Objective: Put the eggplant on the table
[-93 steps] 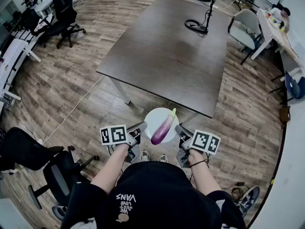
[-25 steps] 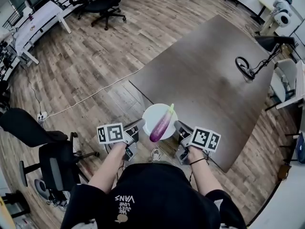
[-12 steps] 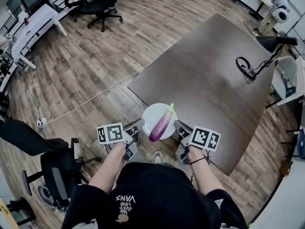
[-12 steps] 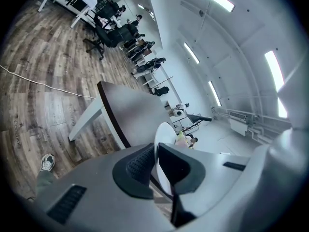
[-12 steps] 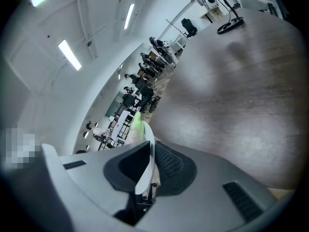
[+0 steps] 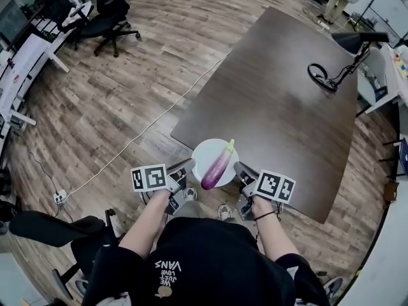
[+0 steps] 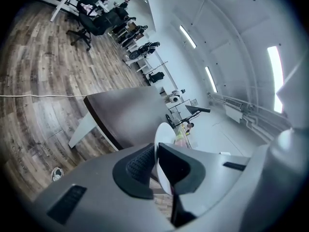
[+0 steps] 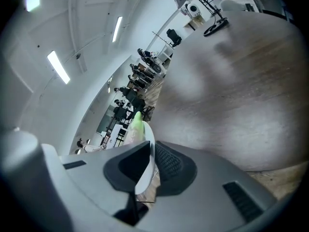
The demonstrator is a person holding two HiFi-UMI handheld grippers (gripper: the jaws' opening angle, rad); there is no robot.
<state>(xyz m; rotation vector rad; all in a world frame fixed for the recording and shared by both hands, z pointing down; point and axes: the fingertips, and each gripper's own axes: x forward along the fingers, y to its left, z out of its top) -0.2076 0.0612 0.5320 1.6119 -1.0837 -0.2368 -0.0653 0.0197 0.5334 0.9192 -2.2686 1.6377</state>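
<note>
From the head view, you hold a white plate (image 6: 203, 153) between the two grippers, level in front of your chest. The left gripper (image 6: 190, 166) grips its rim at 9 o'clock and the right gripper (image 6: 238, 167) grips it at 3 o'clock. The purple eggplant (image 6: 217, 167) lies across the plate, with its green stem pointing to 1 o'clock. In the picture the plate overlaps the near edge of the dark worktop (image 6: 274, 101), which stretches away toward 1 o'clock. A black lamp (image 6: 347, 46) stands at the worktop's far end. A white cable (image 6: 146, 129) runs over the wooden floor (image 6: 127, 81) at 10 o'clock, and office chairs (image 6: 105, 11) stand beyond it.

In the left gripper view, your fingers (image 7: 137, 167) are pressed onto the plate's thin white rim (image 7: 162, 134), pinching it edge-on. The worktop (image 7: 125, 117) lies ahead at 11 o'clock. A pale green tip shows just past the plate.

In the right gripper view, your fingers (image 8: 169, 163) likewise pinch the plate's rim (image 8: 143, 175). The eggplant's green stem (image 8: 136, 124) rises over the plate at 11 o'clock. The worktop (image 8: 231, 100) fills the picture toward 2 o'clock.
</note>
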